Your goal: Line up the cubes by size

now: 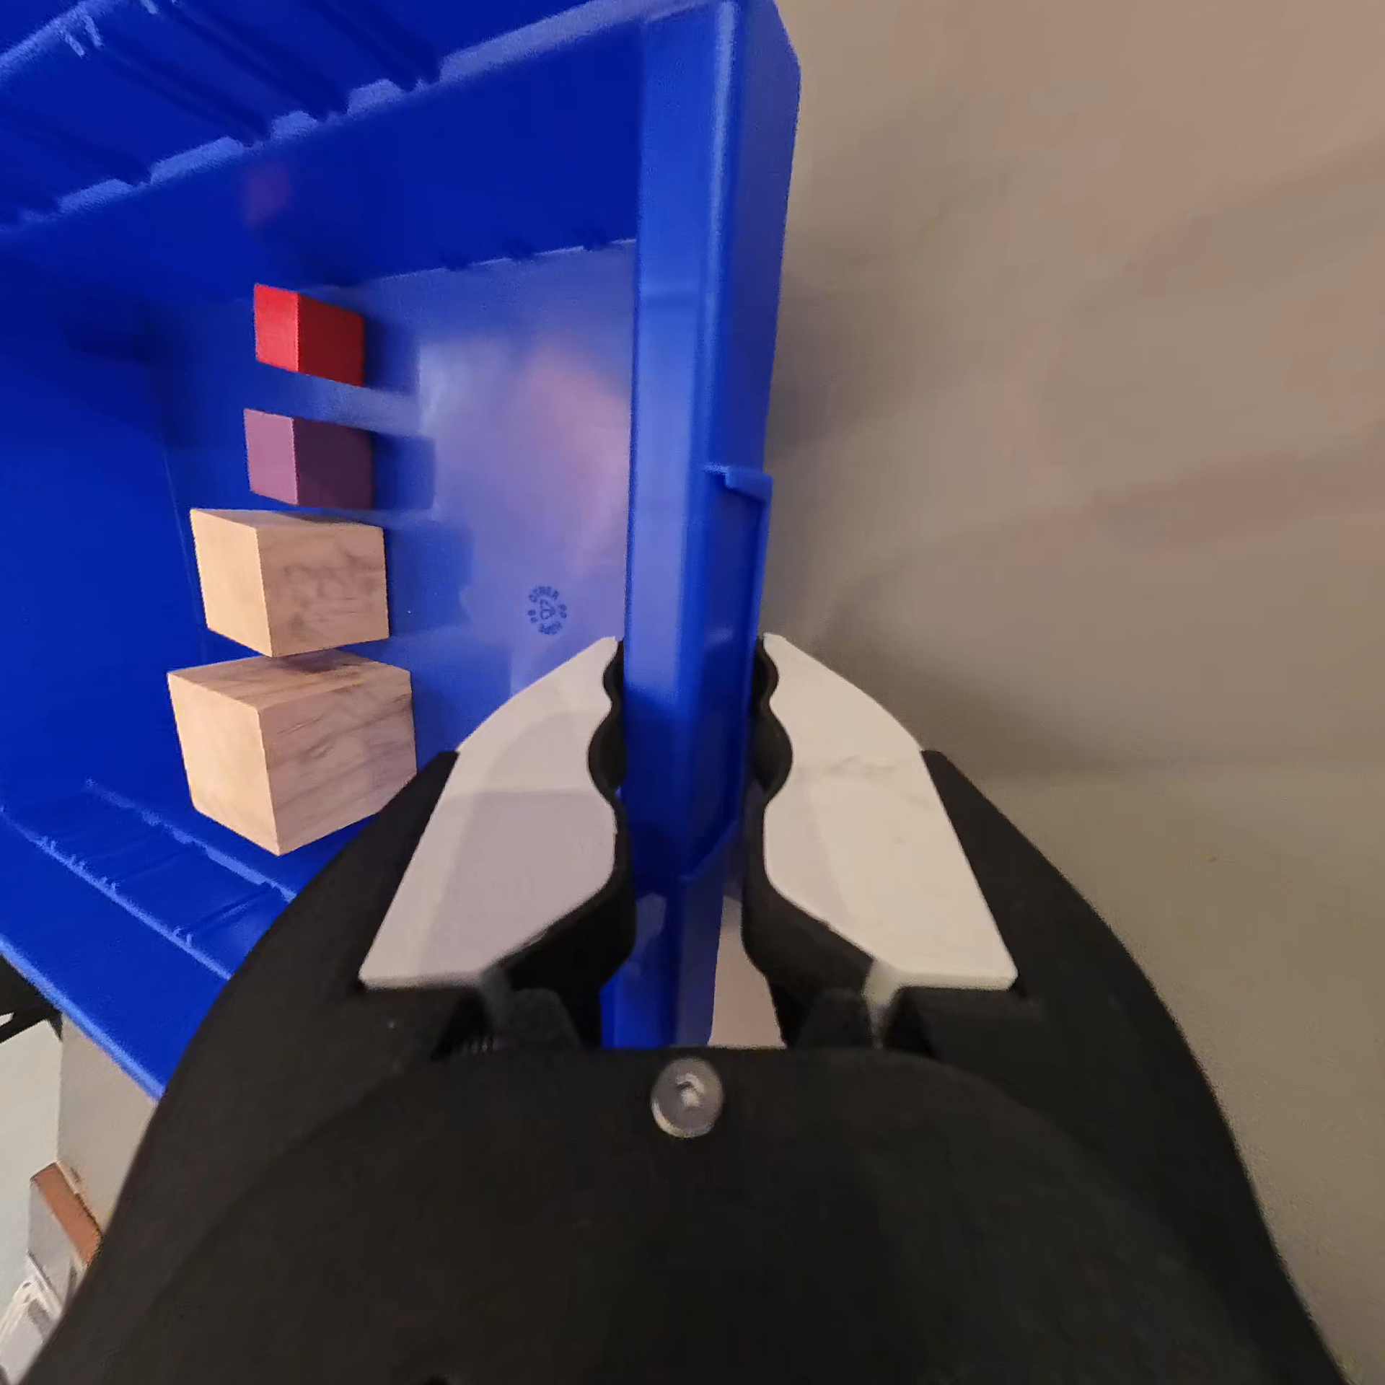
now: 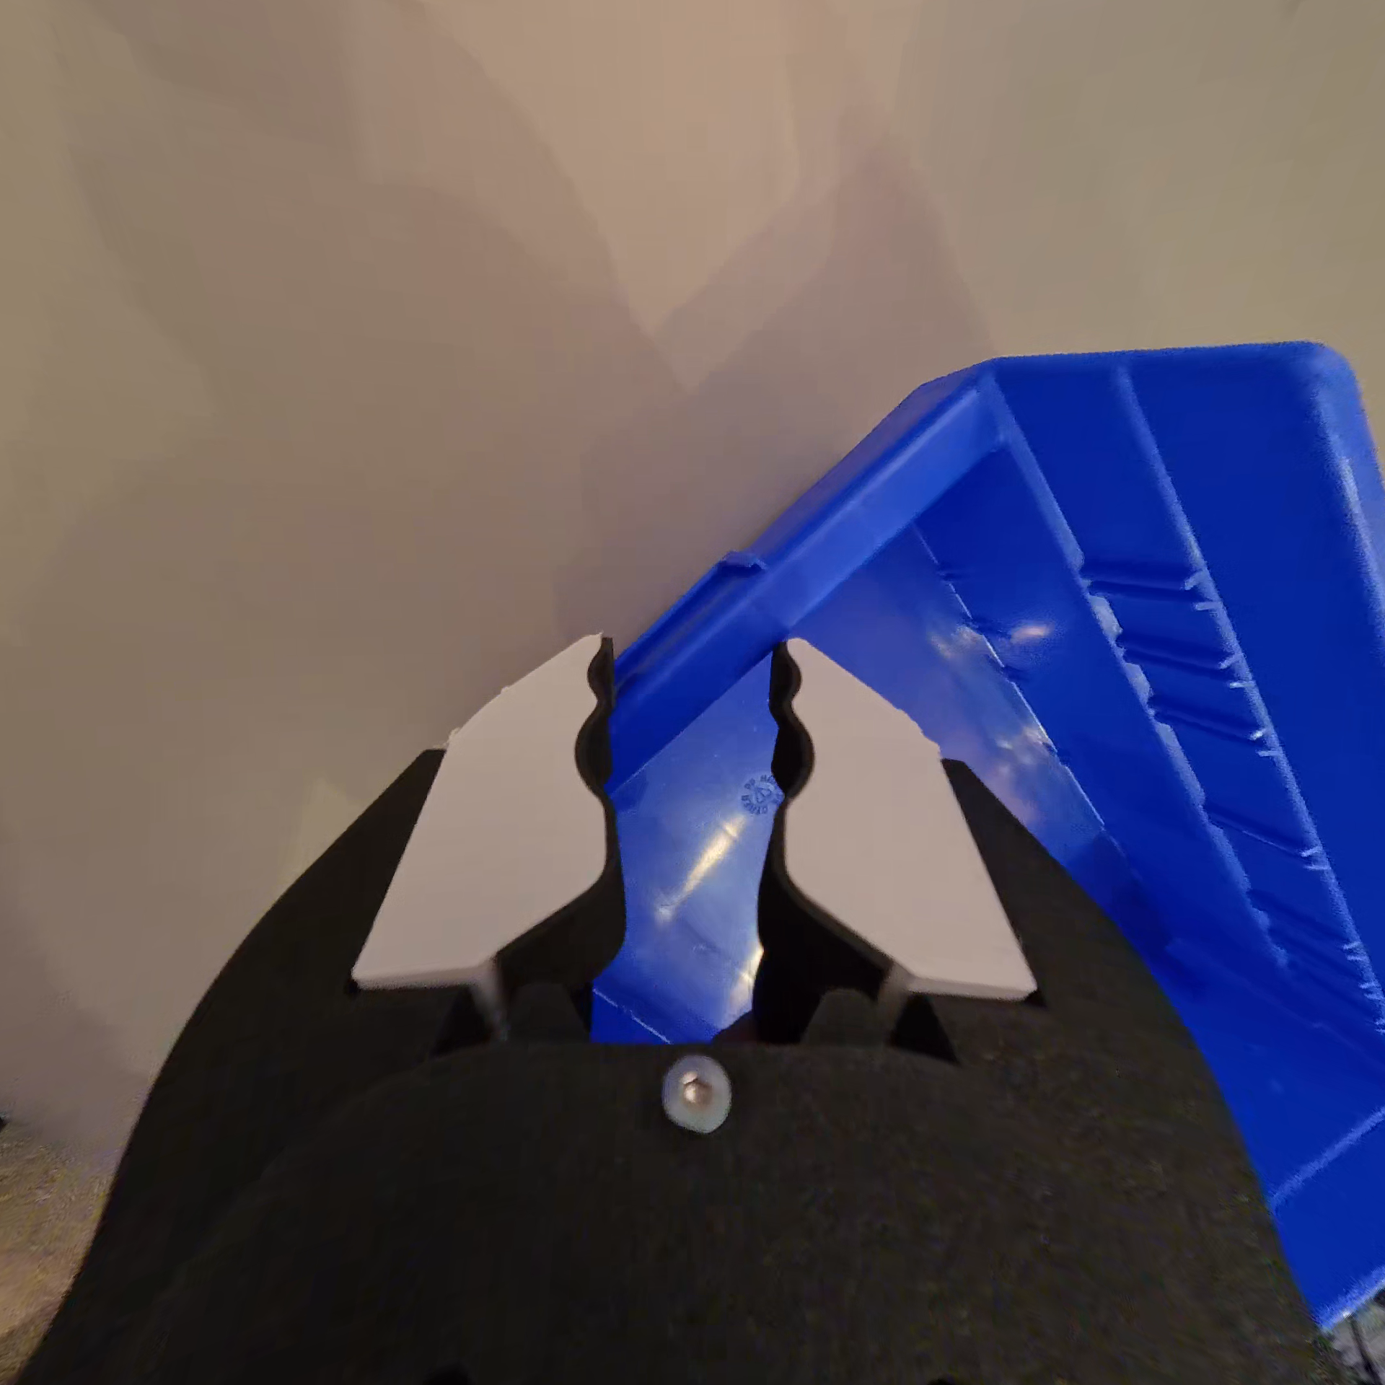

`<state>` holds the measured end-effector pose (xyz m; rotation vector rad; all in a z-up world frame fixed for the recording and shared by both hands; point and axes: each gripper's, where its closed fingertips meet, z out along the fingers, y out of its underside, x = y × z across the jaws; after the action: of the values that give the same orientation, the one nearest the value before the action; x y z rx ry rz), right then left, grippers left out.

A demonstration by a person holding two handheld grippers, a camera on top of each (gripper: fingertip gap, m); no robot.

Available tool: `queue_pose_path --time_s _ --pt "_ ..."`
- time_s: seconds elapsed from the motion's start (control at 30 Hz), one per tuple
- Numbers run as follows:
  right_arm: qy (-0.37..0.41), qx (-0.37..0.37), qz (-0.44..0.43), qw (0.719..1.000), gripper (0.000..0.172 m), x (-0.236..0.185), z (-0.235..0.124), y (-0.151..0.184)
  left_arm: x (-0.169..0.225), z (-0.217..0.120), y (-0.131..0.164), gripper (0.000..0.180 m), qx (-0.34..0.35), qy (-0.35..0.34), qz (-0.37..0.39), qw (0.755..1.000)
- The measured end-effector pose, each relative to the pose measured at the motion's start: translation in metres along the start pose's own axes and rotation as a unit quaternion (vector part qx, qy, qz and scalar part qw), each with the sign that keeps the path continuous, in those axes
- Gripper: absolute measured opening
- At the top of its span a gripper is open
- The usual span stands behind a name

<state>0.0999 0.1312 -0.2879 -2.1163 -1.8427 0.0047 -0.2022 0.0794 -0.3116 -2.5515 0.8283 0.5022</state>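
While the blue bin (image 1: 524, 225) was seen tilted in the left wrist view, four cubes were lined up in a column against its inner floor. At the far left, the largest wooden cube (image 1: 292, 749) was placed nearest the camera, touching or just beside the smaller wooden cube (image 1: 288, 581); beyond these, the purple cube (image 1: 311, 459) and the red cube (image 1: 309, 335) were set, each slightly apart from its neighbour. Further right, the bin's side wall (image 1: 689, 524) was clamped by the left gripper (image 1: 689, 652), both black pads being pressed against it. A plain beige wall (image 1: 1087, 450) was shown at the right. In the right wrist view, the bin's rim (image 2: 697, 659) was straddled by the right gripper (image 2: 689, 652); the left pad was touching it, while contact at the right pad could not be told.
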Motion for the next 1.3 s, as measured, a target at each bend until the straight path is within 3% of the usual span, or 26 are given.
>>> queue_pose_path --time_s 0.27,0.53,0.77,1.3 --pt "-0.023 0.016 -0.155 0.987 0.033 -0.013 -0.008 0.019 -0.006 -0.006 0.032 0.031 -0.007 0.021 0.028 0.999" --pt "-0.044 -0.031 -0.239 0.97 0.023 0.001 -0.016 0.075 -0.026 -0.01 0.08 0.031 -0.023 0.046 0.067 0.996" --pt "-0.04 -0.046 -0.247 0.967 0.025 0.026 -0.017 0.103 -0.043 -0.006 0.1 0.03 -0.022 0.059 0.092 0.994" --pt "-0.043 -0.036 -0.149 0.987 0.022 0.117 -0.006 0.139 -0.091 0.003 0.153 0.03 -0.021 0.063 0.126 0.99"
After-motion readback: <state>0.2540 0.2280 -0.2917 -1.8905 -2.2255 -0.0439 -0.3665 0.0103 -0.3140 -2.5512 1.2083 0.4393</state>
